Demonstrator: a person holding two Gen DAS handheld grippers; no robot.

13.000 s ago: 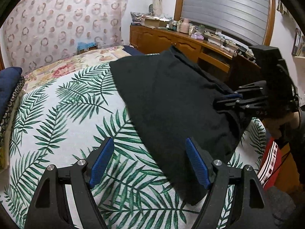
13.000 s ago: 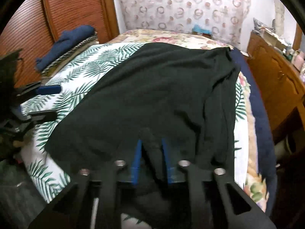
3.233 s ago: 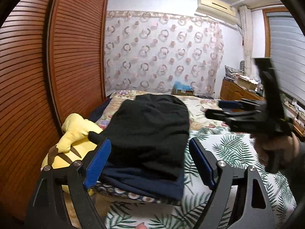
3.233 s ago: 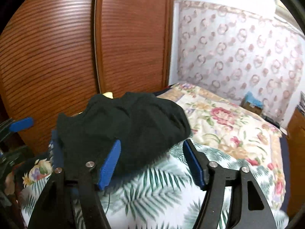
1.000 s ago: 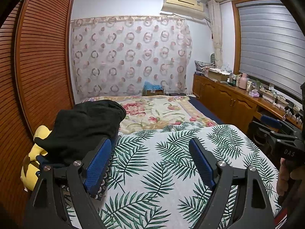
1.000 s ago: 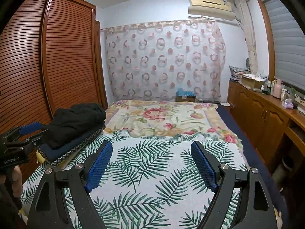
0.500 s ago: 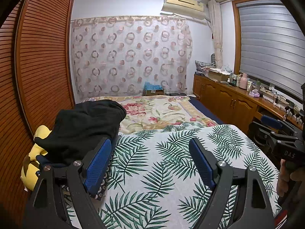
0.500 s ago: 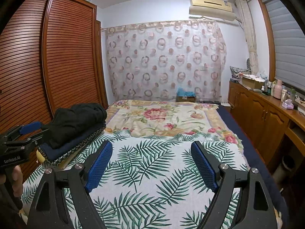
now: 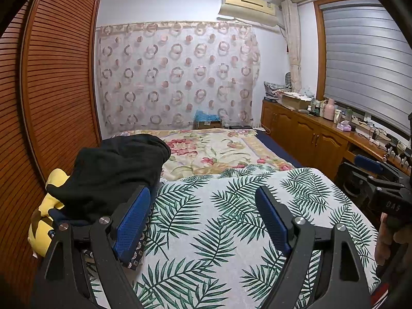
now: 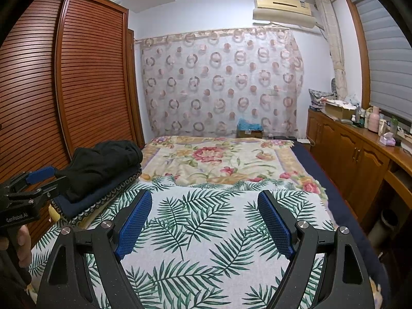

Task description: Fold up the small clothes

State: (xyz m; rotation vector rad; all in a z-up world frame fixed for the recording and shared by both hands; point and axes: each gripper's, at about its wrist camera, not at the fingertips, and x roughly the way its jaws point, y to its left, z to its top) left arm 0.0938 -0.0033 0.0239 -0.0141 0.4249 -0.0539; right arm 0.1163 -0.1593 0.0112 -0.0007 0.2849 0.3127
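Two grippers are held over a bed (image 9: 219, 231) covered by a palm-leaf sheet. At the far left, a louvred wooden wardrobe (image 10: 77, 77) is seen. Beside it, at the bed's left edge, a folded black garment (image 9: 113, 170) is laid on top of a navy folded piece (image 10: 85, 200), with a yellow plush toy (image 9: 43, 221) just beside the stack. The left gripper (image 9: 203, 221) is held with fingers (image 9: 132, 221) spread apart and empty; likewise the right gripper (image 10: 204, 222). At the right, a wooden cabinet (image 10: 360, 159) is lined along the wall.

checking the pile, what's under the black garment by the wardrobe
The black garment lies on a folded navy cloth, with a patterned-edged layer beneath. A yellow toy shows; the rest is covered.
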